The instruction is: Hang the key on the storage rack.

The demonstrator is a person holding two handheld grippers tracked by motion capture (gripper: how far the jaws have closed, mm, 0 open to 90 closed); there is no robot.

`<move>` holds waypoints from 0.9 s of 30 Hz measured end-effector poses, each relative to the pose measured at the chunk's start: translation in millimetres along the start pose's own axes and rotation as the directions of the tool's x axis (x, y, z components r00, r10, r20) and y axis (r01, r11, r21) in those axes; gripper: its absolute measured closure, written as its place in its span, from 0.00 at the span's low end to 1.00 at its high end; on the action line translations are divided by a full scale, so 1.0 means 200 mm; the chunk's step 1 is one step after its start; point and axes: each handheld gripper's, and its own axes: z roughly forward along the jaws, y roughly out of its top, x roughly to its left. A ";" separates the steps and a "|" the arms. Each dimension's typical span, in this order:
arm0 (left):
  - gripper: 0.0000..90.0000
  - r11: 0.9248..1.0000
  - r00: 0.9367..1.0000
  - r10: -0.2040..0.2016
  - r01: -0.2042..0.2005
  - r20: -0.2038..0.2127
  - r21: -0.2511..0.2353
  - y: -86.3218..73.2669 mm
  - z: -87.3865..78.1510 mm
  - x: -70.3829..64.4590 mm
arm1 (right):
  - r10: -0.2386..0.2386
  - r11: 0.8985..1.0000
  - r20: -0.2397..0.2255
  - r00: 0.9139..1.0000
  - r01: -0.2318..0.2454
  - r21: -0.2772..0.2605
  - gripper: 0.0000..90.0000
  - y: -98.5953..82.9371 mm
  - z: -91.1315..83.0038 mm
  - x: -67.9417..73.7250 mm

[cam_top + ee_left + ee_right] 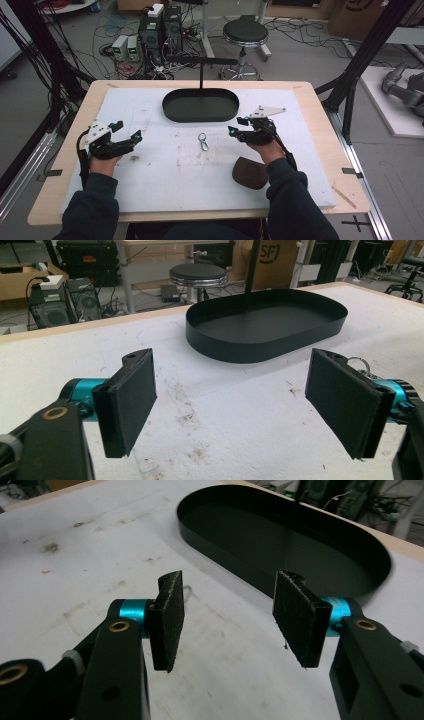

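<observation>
Carabiner clip (202,141) is lying flat on the worktop (150,165), just before the black oval tray (172,107), between both hand-held grippers. Left hand-held gripper (128,131) and right hand-held gripper (239,125) are gaping, empty. Probably light, rigid, slippery metal; pinching across its loop looks safest.

Grey concrete floor (300,55), strewn with tangled black cables (115,30). Beyond the table's far edge, two black computer towers (161,31) side by side, small grey power supplies (126,47) just left of them. To the right, a round black stool (245,32) on a chrome base. Black frame struts (367,47) rising at both sides. Cardboard boxes (357,15) against the far right. Dim, even light.
</observation>
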 end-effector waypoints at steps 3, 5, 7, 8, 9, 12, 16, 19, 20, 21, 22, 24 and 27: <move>0.23 1.000 1.000 0.000 0.000 0.003 0.000 0.00 0.00 0.00 | -0.035 0.999 -0.029 0.999 0.035 0.022 0.53 0.06 0.09 0.05; 0.23 1.000 1.000 0.000 0.000 0.002 0.001 0.00 0.00 0.00 | -0.046 0.998 -0.047 0.998 0.048 0.047 0.53 0.09 0.15 0.08; 0.23 1.000 1.000 0.000 0.000 0.002 0.002 0.00 0.00 0.00 | -0.056 0.995 -0.059 0.997 0.061 0.077 0.53 0.11 0.21 0.10; 0.23 1.000 1.000 -0.001 0.001 0.003 0.003 0.00 0.00 0.00 | -0.058 0.994 -0.068 0.996 0.064 0.092 0.53 0.12 0.24 0.11; 0.23 1.000 1.000 -0.002 0.002 0.004 0.002 0.00 0.00 0.00 | -0.058 0.992 -0.073 0.996 0.065 0.110 0.54 0.13 0.27 0.11; 0.23 1.000 1.000 -0.002 0.002 0.008 0.009 0.00 0.00 0.00 | -0.049 0.983 -0.091 0.995 0.064 0.172 0.57 0.12 0.37 0.12; 0.23 1.000 1.000 -0.004 0.004 0.007 0.009 -0.01 0.01 0.00 | -0.035 0.968 -0.097 0.995 0.058 0.244 0.59 0.10 0.48 0.11; 0.23 1.000 1.000 -0.004 0.004 0.008 0.011 -0.01 0.01 0.00 | -0.040 0.960 -0.103 0.994 0.067 0.273 0.62 0.09 0.53 0.11; 0.23 1.000 1.000 -0.002 0.002 0.006 0.015 -0.01 0.01 0.01 | -0.036 0.953 -0.113 0.993 0.068 0.297 0.64 0.08 0.57 0.12; 0.23 1.000 1.000 -0.002 0.002 0.006 0.015 -0.01 0.01 0.01 | -0.036 0.953 -0.113 0.993 0.068 0.297 0.64 0.08 0.57 0.12; 0.23 1.000 1.000 -0.001 0.001 0.006 0.014 -0.01 0.01 0.01 | -0.034 0.946 -0.121 0.992 0.071 0.318 0.67 0.08 0.60 0.12; 0.23 1.000 1.000 -0.003 0.003 0.005 0.015 -0.01 0.01 0.01 | -0.027 0.941 -0.125 0.992 0.067 0.332 0.72 0.07 0.62 0.11; 0.23 1.000 1.000 -0.003 0.003 0.006 0.016 -0.01 0.01 0.01 | -0.028 0.936 -0.123 0.992 0.069 0.344 0.76 0.06 0.63 0.11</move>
